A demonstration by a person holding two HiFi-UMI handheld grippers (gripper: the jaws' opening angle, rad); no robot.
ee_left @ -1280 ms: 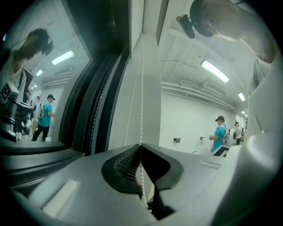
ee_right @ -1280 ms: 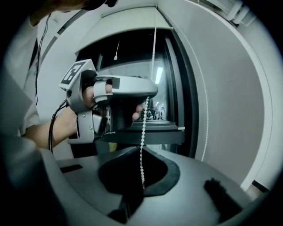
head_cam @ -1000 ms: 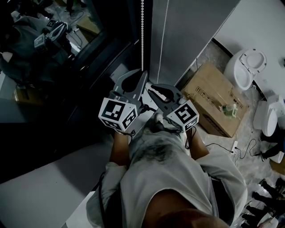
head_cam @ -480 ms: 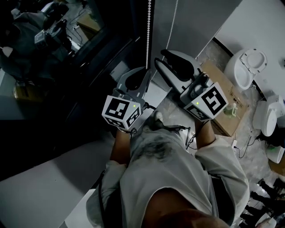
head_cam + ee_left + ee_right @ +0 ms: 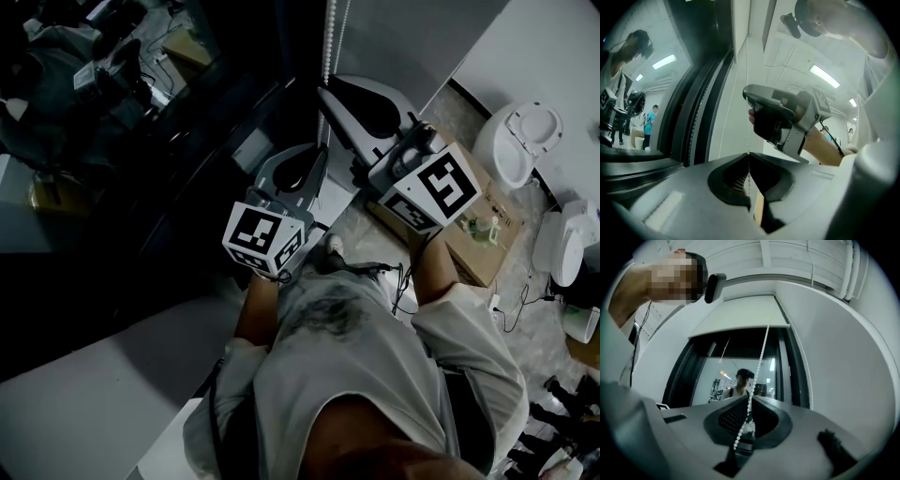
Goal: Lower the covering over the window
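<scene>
A white bead chain (image 5: 328,37) hangs beside the dark window (image 5: 112,141). My left gripper (image 5: 323,150) is shut on it; in the left gripper view the chain (image 5: 748,93) runs straight into the closed tips (image 5: 749,153). My right gripper (image 5: 323,91) sits higher on the same strand, just above the left one, and it also shows there (image 5: 783,117). In the right gripper view the chain (image 5: 761,352) passes between its closed tips (image 5: 751,397) and dangles below. The light roller blind (image 5: 740,315) covers only the top of the window. A second strand (image 5: 806,371) hangs to the right.
A cardboard box (image 5: 478,244) lies on the floor to the right, with white toilet bowls (image 5: 520,141) beyond it and cables (image 5: 497,309) nearby. The black window frame (image 5: 693,117) stands left of the chain. The glass reflects the person.
My right gripper has risen from beside the left gripper to a place higher on the chain. The left gripper has stayed shut on the chain and shifted slightly up and right.
</scene>
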